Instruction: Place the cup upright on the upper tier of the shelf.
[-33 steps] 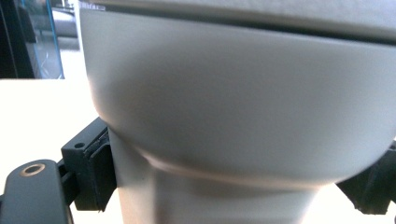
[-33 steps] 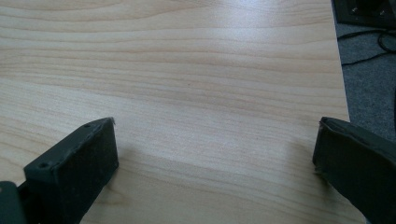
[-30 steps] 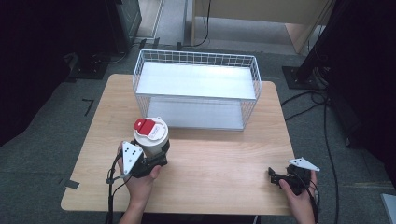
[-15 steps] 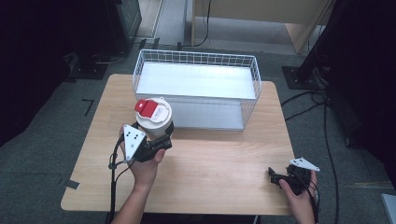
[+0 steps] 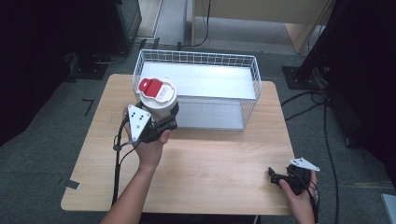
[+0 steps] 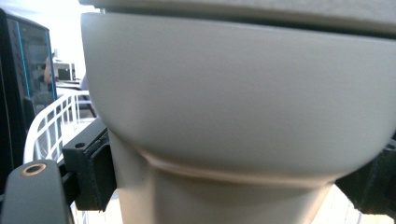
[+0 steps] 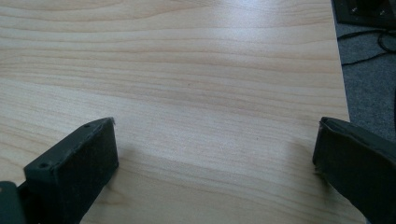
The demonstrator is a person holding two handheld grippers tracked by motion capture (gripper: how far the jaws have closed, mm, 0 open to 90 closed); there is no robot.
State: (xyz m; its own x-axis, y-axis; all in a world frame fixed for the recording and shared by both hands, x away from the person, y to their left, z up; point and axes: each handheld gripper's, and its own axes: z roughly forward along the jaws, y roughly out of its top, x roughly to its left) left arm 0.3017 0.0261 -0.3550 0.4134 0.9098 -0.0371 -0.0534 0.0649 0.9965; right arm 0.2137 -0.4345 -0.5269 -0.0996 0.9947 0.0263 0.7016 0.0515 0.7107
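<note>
Cup (image 5: 158,98) now nearer basket (image 5: 196,60)

A light wooden table (image 5: 210,172) with rounded corners stands on grey carpet (image 5: 46,140), which carries 2 short strips of black tape (image 5: 87,105) off the table's left side. Black cables (image 5: 327,140) trail over the floor to the right, near a dark stand base (image 5: 294,74). Behind the table are pale wooden furniture (image 5: 261,11) and a dark cabinet (image 5: 123,23).
</note>
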